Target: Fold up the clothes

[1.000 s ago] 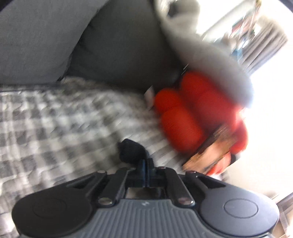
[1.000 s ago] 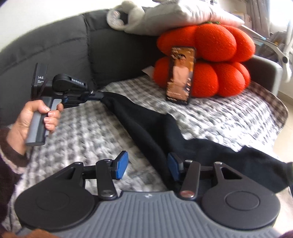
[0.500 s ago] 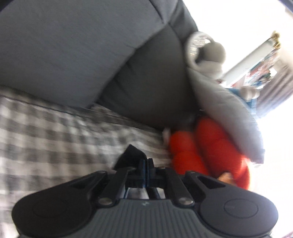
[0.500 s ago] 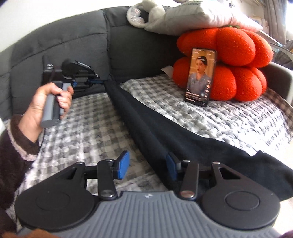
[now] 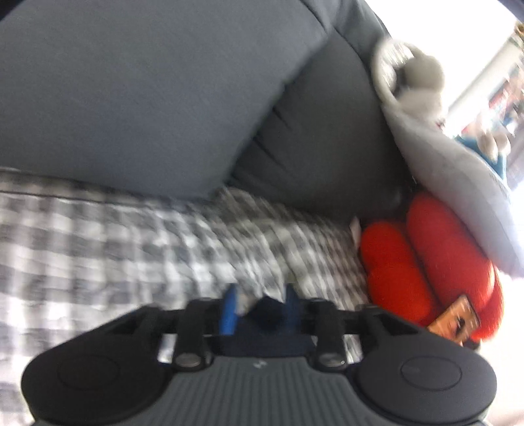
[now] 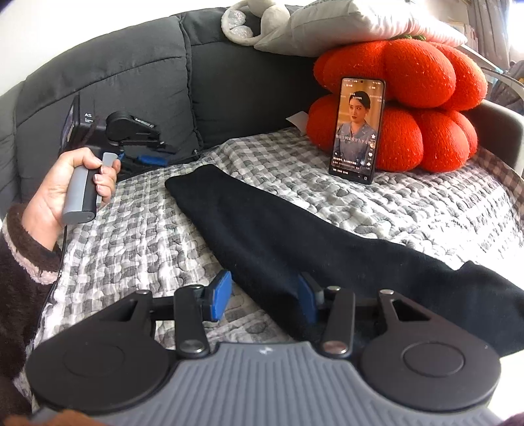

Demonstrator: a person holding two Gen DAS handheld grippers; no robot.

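Note:
A long black garment lies flat across the grey checked cover of the sofa, its narrow end at the upper left. My right gripper is open, with the garment's near edge between its blue pads. My left gripper is open over the cover; a dark tip of cloth shows between its pads. In the right wrist view the left gripper hangs just above and left of the garment's far end, apart from it.
Dark grey sofa back cushions rise behind. A red knitted pumpkin cushion sits at the right with a lit phone leaning on it. A grey pillow and plush toy lie on top.
My left gripper has opened and let go of the garment's end. The garment, held up and stretched before, now lies flat on the cover. The right gripper has stayed open.

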